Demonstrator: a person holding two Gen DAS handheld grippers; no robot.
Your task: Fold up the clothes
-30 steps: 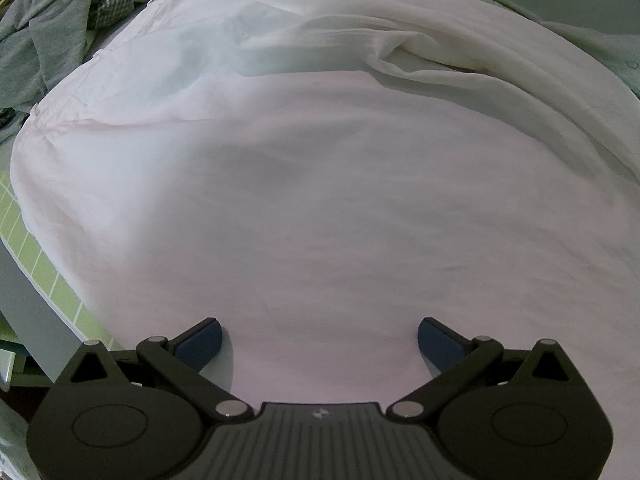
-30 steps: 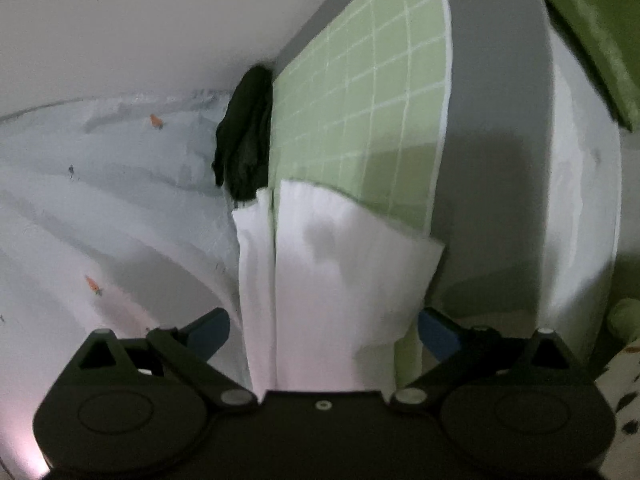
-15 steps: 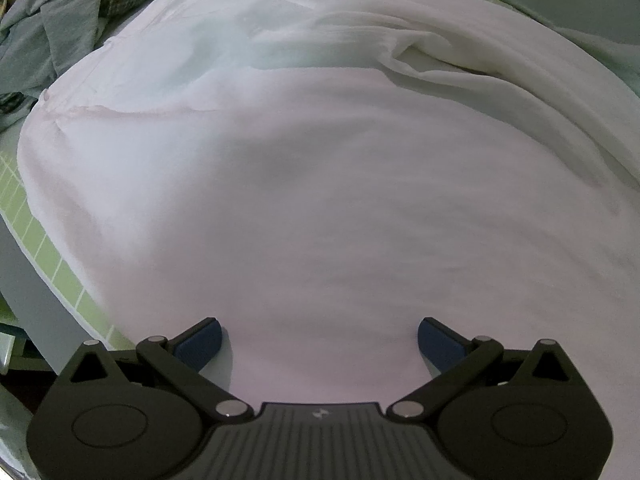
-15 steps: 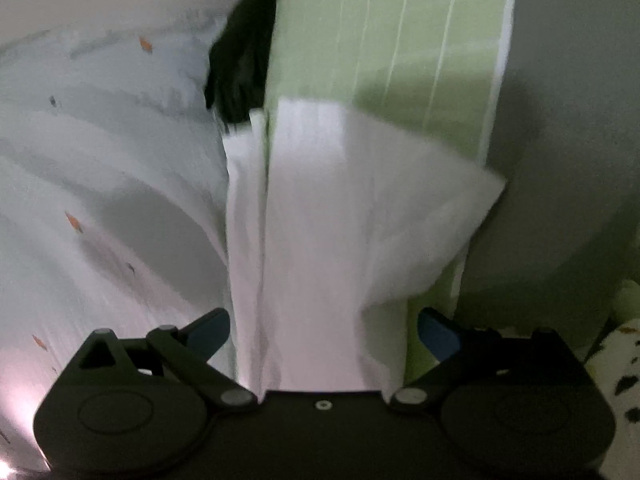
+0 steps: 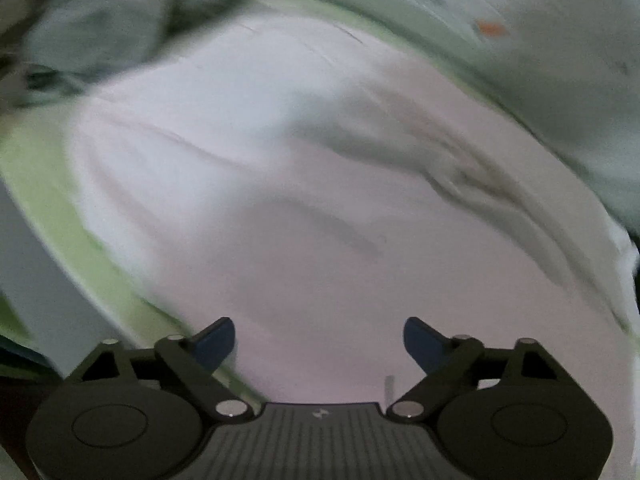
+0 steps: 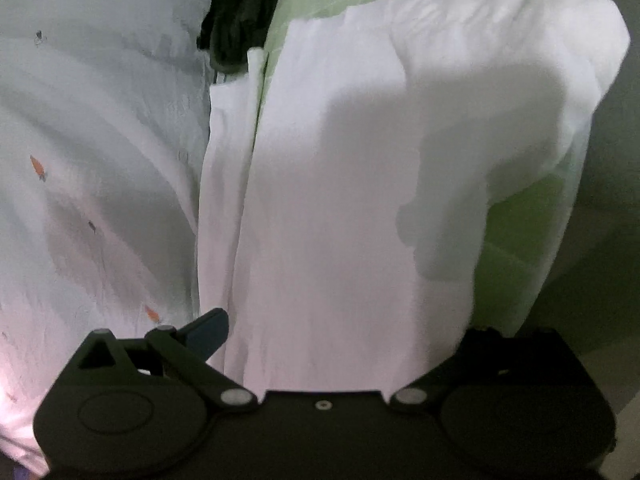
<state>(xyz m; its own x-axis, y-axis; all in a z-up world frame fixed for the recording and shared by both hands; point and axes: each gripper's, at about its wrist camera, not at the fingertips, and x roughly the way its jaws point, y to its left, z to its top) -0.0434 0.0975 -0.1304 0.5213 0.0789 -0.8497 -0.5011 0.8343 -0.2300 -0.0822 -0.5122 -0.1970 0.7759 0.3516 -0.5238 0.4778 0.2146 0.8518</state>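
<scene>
White garment (image 5: 304, 208) spread over the green gridded mat (image 5: 92, 248), near the pale printed bedding (image 6: 92, 128); a folded white panel (image 6: 360, 184) drapes the right side. Left gripper (image 5: 319, 340) hovers spread, jaws closing, nothing between them. Right gripper (image 6: 340, 344): cloth lies between its fingers; grip cannot be told. Judged mid-fold; next needs an edge pinched.
</scene>
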